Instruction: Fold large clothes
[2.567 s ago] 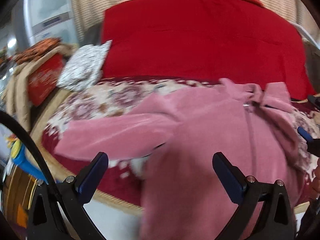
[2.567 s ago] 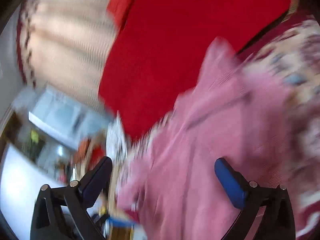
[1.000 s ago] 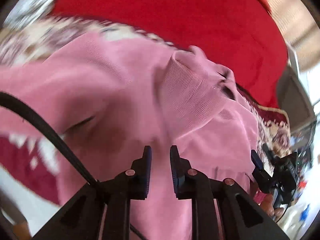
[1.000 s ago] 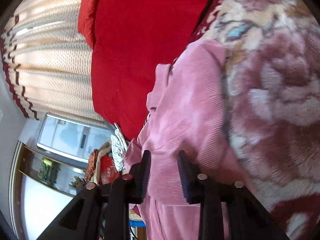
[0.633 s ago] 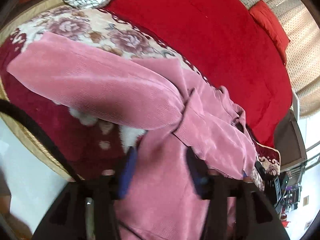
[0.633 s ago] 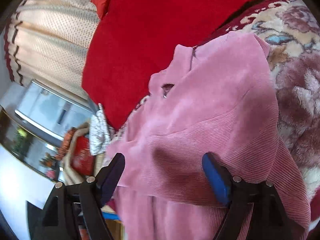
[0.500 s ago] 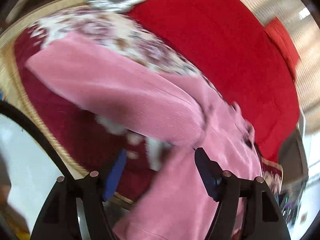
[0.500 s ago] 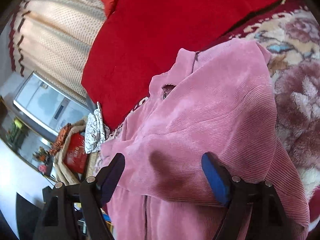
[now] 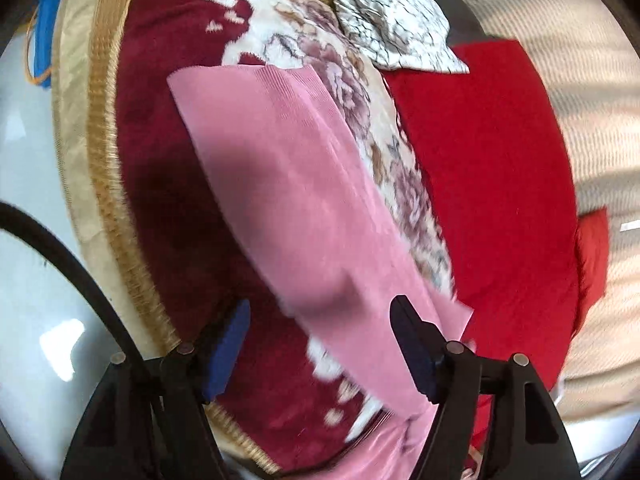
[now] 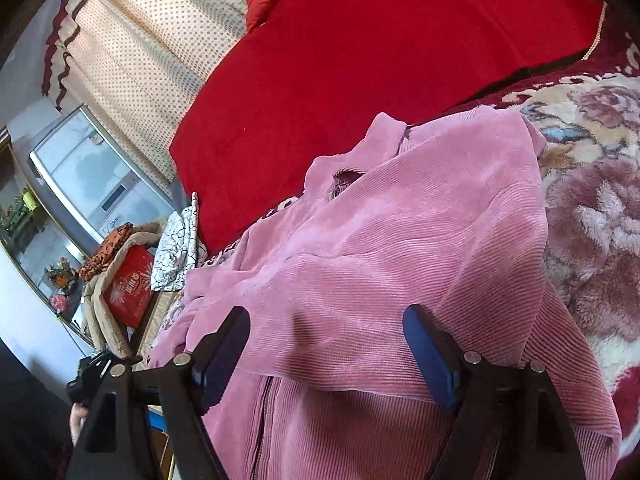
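Note:
A large pink corduroy jacket [image 10: 400,240] lies on the floral blanket [image 10: 592,216], collar toward the red quilt, zipper [image 10: 264,420] facing up. One sleeve is folded across its front. My right gripper [image 10: 328,352] hovers open just over that folded sleeve, with nothing pinched. In the left wrist view the other pink sleeve [image 9: 288,184] stretches out flat across the blanket [image 9: 160,160], cuff at the far end. My left gripper [image 9: 320,340] stands open above the sleeve's near part; its blue pads do not press the cloth.
A red quilt [image 9: 488,184] covers the far side of the bed. A white crackle-patterned pillow [image 9: 392,28] lies beyond the sleeve's cuff. The blanket's gold fringe [image 9: 100,160] marks the bed edge, with pale floor [image 9: 32,280] past it. A pile with a red bag [image 10: 128,288] stands beside the bed.
Both grippers went from shut on pink cloth to open. The right sleeve now lies folded over the jacket front. My left gripper swung out along the outstretched left sleeve.

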The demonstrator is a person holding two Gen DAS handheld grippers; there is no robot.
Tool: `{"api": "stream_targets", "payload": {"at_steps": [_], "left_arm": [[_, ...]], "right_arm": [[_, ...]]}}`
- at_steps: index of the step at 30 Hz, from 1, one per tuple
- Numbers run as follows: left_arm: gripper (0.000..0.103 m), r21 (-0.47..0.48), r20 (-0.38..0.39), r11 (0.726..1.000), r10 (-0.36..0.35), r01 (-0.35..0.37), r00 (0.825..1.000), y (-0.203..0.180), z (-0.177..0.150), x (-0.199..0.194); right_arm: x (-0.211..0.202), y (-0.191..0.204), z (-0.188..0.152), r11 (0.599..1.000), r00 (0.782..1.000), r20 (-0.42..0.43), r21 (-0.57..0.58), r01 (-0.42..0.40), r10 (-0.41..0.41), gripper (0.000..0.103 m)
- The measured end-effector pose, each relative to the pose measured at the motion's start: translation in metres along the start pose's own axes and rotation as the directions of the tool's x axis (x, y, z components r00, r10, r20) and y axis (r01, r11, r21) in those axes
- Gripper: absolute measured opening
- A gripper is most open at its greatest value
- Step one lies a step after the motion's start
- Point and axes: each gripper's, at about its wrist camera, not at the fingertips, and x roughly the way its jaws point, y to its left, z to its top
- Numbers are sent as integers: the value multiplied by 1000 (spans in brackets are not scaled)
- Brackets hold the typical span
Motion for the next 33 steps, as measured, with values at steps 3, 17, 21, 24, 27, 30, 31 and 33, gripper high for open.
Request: {"api": "stream_targets", "payload": {"at_steps": [3, 17, 21, 24, 27, 30, 31, 33], "left_arm": [[62, -24, 22, 999, -22, 23, 1000, 1, 9, 14], [5, 212, 152, 977, -34, 1, 988, -39, 11, -3], [5, 394, 176, 919, -50, -23, 983, -95, -5, -23], [5, 538, 173, 842, -81, -25, 982, -146, -31, -36], [4, 685, 140, 728, -117, -11, 983, -199, -71, -43], [4, 808, 78, 589, -134, 16, 988, -246, -124, -40], [4, 837, 54, 546, -134, 28, 989, -258, -140, -37], [4, 900, -32, 427, -121, 81, 992, -285, -190, -26]], "right_arm": [[1, 1, 0, 1000, 1000, 0, -4, 0, 0, 82], [0, 0, 0, 1000, 1000, 18, 7, -7, 7, 82], [-4, -7, 3, 997, 998, 23, 63, -54, 53, 82], [-10, -16, 7, 985, 995, 33, 137, -102, 98, 82], [-19, -22, 10, 974, 990, 49, 176, -140, 133, 82], [-30, -24, 14, 970, 987, 68, 187, -156, 145, 82], [-36, -26, 15, 969, 986, 83, 189, -159, 146, 82], [-48, -30, 19, 971, 985, 112, 188, -150, 131, 82]]}}
